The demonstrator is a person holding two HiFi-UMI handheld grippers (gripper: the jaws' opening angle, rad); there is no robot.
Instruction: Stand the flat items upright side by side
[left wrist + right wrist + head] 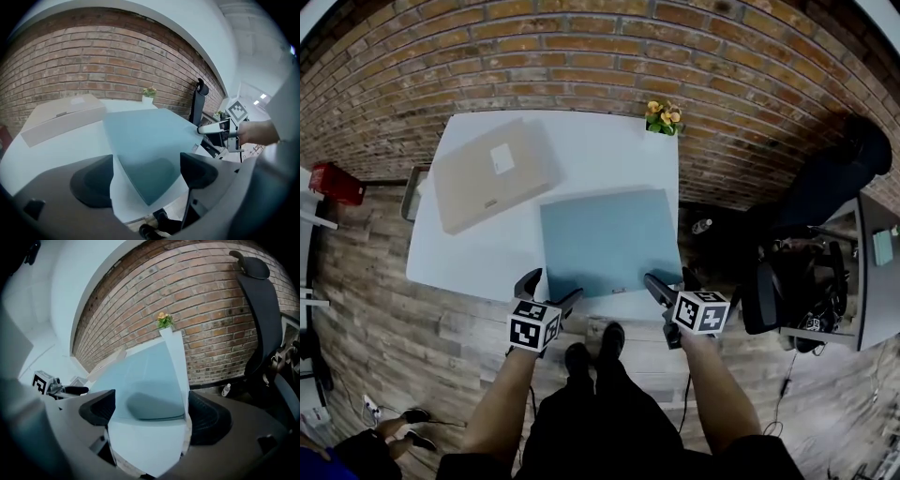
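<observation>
Nearest the head camera, the person's forearms [502, 403] and shoes [612, 337] fill the bottom of the view, and each hand holds a gripper at the near edge of a white table [600, 150]. A blue-grey board [609, 239] lies flat on the table's near right part. Its sides are nearly equal, the slightly longer ones running across the table, roughly along the near edge. The left gripper [549, 289] stands at the board's near left corner with its jaws wide apart. In its own view that corner [145, 136] shows between the pads and neither presses on it. The right gripper [668, 279] is at the near right corner, likewise gaping, with the board's near edge [150, 376] and bare tabletop between its pads. One left fingertip covers the corner in the head view, so whether it touches I cannot tell. A cardboard box [492, 173] lies flat on the far left, well apart from the board and askew, its long axis running from near left to far right. Its white label is too small to read, and its left end hides part of something grey beyond the table's edge. A potted flower [663, 117] stands at the far right corner by the brick wall. An office chair [787, 281] on the right is cut off in the right gripper view.
</observation>
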